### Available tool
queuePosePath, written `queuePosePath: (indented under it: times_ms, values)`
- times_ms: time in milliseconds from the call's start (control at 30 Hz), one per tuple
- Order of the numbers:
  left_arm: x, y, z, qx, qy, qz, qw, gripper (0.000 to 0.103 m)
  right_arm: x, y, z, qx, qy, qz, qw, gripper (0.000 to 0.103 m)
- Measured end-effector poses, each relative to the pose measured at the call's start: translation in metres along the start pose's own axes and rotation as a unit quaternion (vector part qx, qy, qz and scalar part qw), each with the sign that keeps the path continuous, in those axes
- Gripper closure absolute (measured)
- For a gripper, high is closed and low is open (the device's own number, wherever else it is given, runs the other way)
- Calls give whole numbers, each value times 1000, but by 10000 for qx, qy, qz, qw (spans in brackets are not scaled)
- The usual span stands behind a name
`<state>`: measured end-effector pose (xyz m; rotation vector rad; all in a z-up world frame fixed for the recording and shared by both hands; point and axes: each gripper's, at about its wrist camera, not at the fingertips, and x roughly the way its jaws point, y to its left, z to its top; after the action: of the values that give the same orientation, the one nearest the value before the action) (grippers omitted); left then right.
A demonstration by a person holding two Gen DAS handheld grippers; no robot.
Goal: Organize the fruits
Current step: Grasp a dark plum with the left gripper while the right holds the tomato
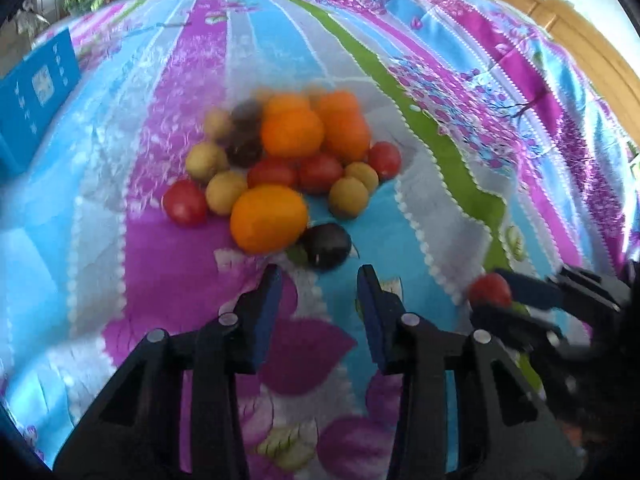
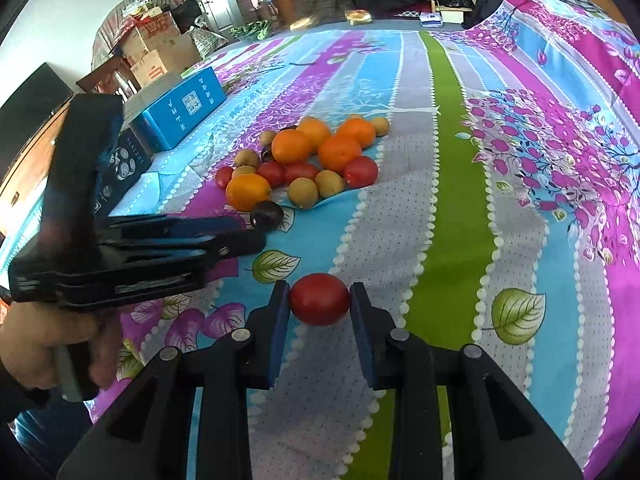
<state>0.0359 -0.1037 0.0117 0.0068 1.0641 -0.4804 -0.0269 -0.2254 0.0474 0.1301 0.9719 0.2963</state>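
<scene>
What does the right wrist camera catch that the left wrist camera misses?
Only the right wrist view shows the hand holding the left gripper, stacked cardboard boxes and a dark box beside the blue one.

Only the left wrist view shows the left gripper's open jaws from behind, pointed at the dark plum.

Both show the fruit pile, the blue box, the flowered bedspread, and the right gripper shut on a tomato.
</scene>
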Motion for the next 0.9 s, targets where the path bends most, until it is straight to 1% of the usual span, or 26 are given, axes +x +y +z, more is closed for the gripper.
queuePosePath:
  times_ms: [200, 367, 400, 433, 533, 667, 700, 733, 833, 900]
  values:
    - [10, -3, 7, -51, -57, 57, 10000, 63, -1, -8, 6, 182, -63, -96, 9998, 69]
    - [12, -8, 7, -2, -136, 203, 9997, 65, -1, -15, 9, 365, -71, -209, 9991, 69]
    - [11, -8, 6, 4, -149, 227, 9996, 66, -1, -16, 9, 391, -69, -219, 9990, 69]
    - [11, -9, 5, 1, -160, 265, 9995, 72, -1, -16, 8, 416, -79, -220, 9989, 69]
    - [9, -8, 1, -78, -225, 299, 9993, 72, -3, -17, 7, 485, -124, -251, 9984, 69]
    - [11, -12, -1, -1, -261, 378, 9989, 72, -3, -18, 8, 539, -161, -332, 9979, 69]
    - [11, -12, -1, -1, -269, 381, 9989, 74, -3, -18, 8, 541, -171, -351, 9978, 69]
    - [10, -12, -1, -11, -279, 382, 9989, 78, -3, -18, 9, 532, -185, -376, 9977, 69]
    - [2, -13, 1, -23, -324, 450, 9985, 78, -6, -17, 13, 527, -261, -533, 9968, 69]
    - [-11, -15, 3, -10, -440, 506, 9978, 78, -12, -16, 19, 550, -339, -655, 9958, 69]
